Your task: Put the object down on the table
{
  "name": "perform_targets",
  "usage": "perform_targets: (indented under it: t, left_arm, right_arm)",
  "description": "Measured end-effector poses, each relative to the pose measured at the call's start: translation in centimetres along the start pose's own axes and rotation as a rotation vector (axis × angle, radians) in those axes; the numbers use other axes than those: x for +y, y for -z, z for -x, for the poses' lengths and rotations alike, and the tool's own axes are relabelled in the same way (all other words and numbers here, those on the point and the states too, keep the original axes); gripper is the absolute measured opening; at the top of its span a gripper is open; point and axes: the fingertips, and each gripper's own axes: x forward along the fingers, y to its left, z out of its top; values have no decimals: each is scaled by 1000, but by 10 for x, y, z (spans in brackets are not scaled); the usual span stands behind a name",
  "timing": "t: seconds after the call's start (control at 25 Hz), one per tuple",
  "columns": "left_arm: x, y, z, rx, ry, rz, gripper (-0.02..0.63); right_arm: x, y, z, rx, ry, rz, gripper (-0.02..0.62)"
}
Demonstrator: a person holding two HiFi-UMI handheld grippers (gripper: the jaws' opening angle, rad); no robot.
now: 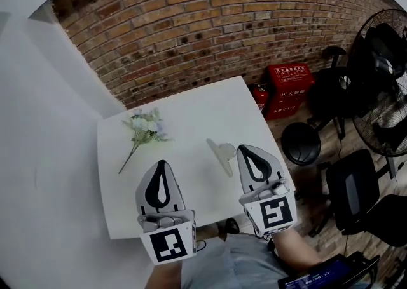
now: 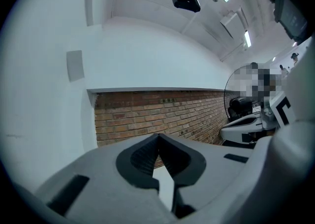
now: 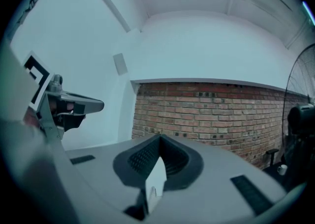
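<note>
Since both sets of jaws stand closed tip to tip with nothing between them, I judge the put-down to be complete. The left gripper (image 1: 161, 164) and the right gripper (image 1: 245, 149) hang side by side over the near half of the table (image 1: 191, 107), each empty. Both gripper views show only pale background through the slot behind the meeting tips. The flower sprig (image 1: 144, 127), which I take to be the task's object, lies flat toward the table's far left corner. Its blooms point away from me and its stem angles back toward the left gripper, well apart from both tools. Lying on its side, it looks settled. A pale flat shape (image 1: 222, 154) sits just beside the right gripper's tip; I cannot tell whether it is an item or a shadow. The table top is white, plain and matt. Behind it runs a brick wall (image 1: 210, 21), meeting a white wall on the left. On the floor to the right I note a red cabinet (image 1: 290, 84), a round black stool (image 1: 301, 143), black chairs (image 1: 353, 186) and a standing fan (image 1: 388, 91).
</note>
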Motion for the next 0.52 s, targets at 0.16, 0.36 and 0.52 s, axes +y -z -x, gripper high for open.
perform_targets:
  t: [0.16,0.36,0.52]
  left_arm:
    - [2,-2,1,-8,-4,5,8]
    - [3,-5,1,-11,-4,3,8]
    - [6,-3,-2,-3,-9,11,8]
  right_arm:
    - [4,0,-1,-3,-6,4,5]
    - [4,-3,-5,-7,-8,11,5]
    - [4,-5,-8,-9,-9,14,5]
